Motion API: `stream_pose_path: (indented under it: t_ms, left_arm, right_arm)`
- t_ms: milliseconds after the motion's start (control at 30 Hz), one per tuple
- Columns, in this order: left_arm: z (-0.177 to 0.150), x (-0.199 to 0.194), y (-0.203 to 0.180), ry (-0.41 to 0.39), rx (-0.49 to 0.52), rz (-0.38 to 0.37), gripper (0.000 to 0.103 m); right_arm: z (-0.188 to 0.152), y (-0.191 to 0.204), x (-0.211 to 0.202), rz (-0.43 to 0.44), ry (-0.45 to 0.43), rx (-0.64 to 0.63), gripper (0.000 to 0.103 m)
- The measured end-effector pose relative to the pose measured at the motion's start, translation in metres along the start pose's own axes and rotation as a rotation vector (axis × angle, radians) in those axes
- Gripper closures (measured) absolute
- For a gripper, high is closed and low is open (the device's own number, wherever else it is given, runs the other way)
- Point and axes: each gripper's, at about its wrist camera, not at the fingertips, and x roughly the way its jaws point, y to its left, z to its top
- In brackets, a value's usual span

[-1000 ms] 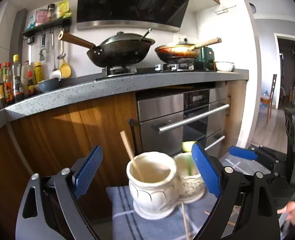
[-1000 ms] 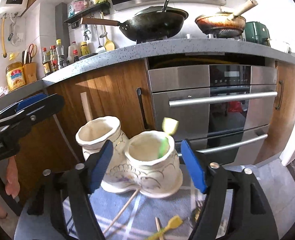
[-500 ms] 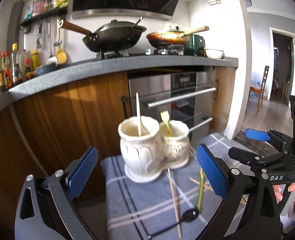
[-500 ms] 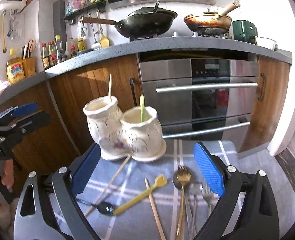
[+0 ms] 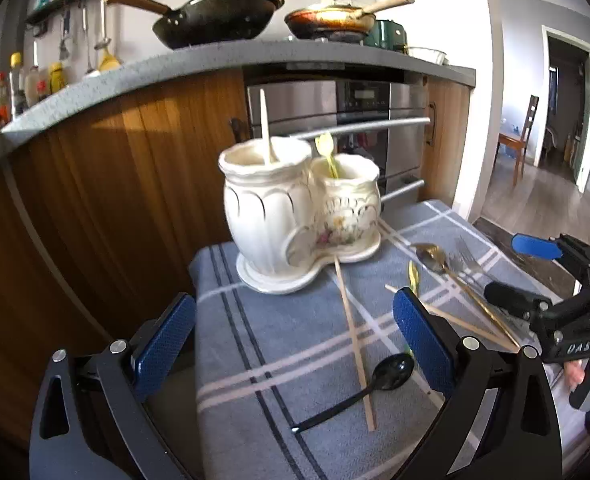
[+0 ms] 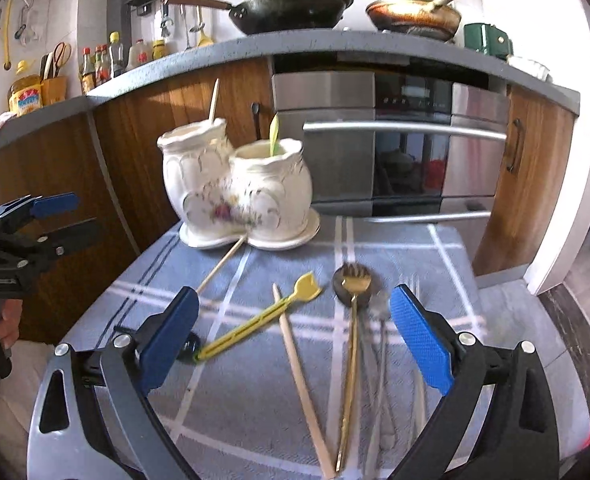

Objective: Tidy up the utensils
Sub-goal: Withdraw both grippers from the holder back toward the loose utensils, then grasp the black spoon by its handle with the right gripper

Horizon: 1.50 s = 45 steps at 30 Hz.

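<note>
moved: both grippers backed off the twin holder (image 5: 295,216), so loose utensils now show
left gripper (image 5: 295,344): jaws apart, empty
right gripper (image 6: 295,336): wide apart, hovering above gold spoon (image 6: 351,320), likely next pick

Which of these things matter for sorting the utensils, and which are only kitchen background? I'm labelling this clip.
Job:
ceramic holder
yellow fork
gold fork
wooden chopstick
black spoon
left gripper and right gripper, both open

Background:
wok
frying pan
oven
sauce bottles
</note>
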Motion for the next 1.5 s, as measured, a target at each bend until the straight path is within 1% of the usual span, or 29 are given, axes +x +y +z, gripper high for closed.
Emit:
stream_pose_path:
  t_ms: [133, 200, 233, 300, 333, 400, 433, 500, 600, 700, 900, 1133, 1233, 1333, 1500]
  left_arm:
    - [-0.011, 0.013, 0.001, 0.022, -0.006, -0.004, 0.005]
    - [-0.016, 0.019, 0.001, 0.027, 0.002, 0.008, 0.005]
    - [-0.017, 0.022, 0.001, 0.031, 0.005, 0.014, 0.005]
    - [-0.019, 0.025, 0.001, 0.033, 0.01, 0.023, 0.005]
    - [-0.02, 0.027, 0.002, 0.032, 0.01, 0.026, 0.005]
    - [-0.022, 0.03, 0.002, 0.037, 0.012, 0.018, 0.005]
    - [-0.023, 0.032, 0.002, 0.04, 0.015, 0.016, 0.005]
    - [-0.024, 0.035, 0.001, 0.047, 0.017, 0.016, 0.005]
    - [-0.023, 0.037, 0.001, 0.048, 0.01, 0.003, 0.005]
    - [-0.022, 0.038, 0.001, 0.041, 0.007, 0.0, 0.005]
    - [-0.022, 0.041, 0.001, 0.044, 0.007, -0.005, 0.005]
    - [-0.023, 0.043, 0.001, 0.048, 0.003, -0.008, 0.005]
    - [-0.024, 0.043, 0.002, 0.045, 0.004, -0.004, 0.005]
    - [-0.024, 0.045, 0.003, 0.053, 0.0, -0.002, 0.005]
    - [-0.025, 0.046, 0.004, 0.057, -0.002, 0.001, 0.005]
  right_arm:
    - [-0.01, 0.01, 0.01, 0.056, 0.051, -0.013, 0.009]
    - [-0.017, 0.017, 0.019, 0.086, 0.091, -0.015, 0.017]
    - [-0.02, 0.02, 0.023, 0.098, 0.11, -0.018, 0.019]
    - [-0.025, 0.028, 0.029, 0.116, 0.136, -0.027, 0.028]
    - [-0.027, 0.032, 0.032, 0.122, 0.145, -0.033, 0.03]
    - [-0.032, 0.04, 0.036, 0.133, 0.161, -0.053, 0.041]
    - [-0.033, 0.042, 0.038, 0.137, 0.166, -0.057, 0.043]
    - [-0.035, 0.045, 0.042, 0.146, 0.179, -0.055, 0.053]
    - [-0.036, 0.051, 0.046, 0.154, 0.192, -0.054, 0.062]
    - [-0.037, 0.056, 0.049, 0.16, 0.198, -0.07, 0.066]
    - [-0.037, 0.065, 0.051, 0.15, 0.186, -0.128, 0.069]
    - [-0.028, 0.078, 0.052, 0.145, 0.155, -0.21, 0.069]
    - [-0.028, 0.083, 0.057, 0.133, 0.167, -0.246, 0.07]
    - [-0.03, 0.086, 0.064, 0.13, 0.203, -0.269, 0.07]
    - [-0.031, 0.091, 0.068, 0.124, 0.217, -0.299, 0.07]
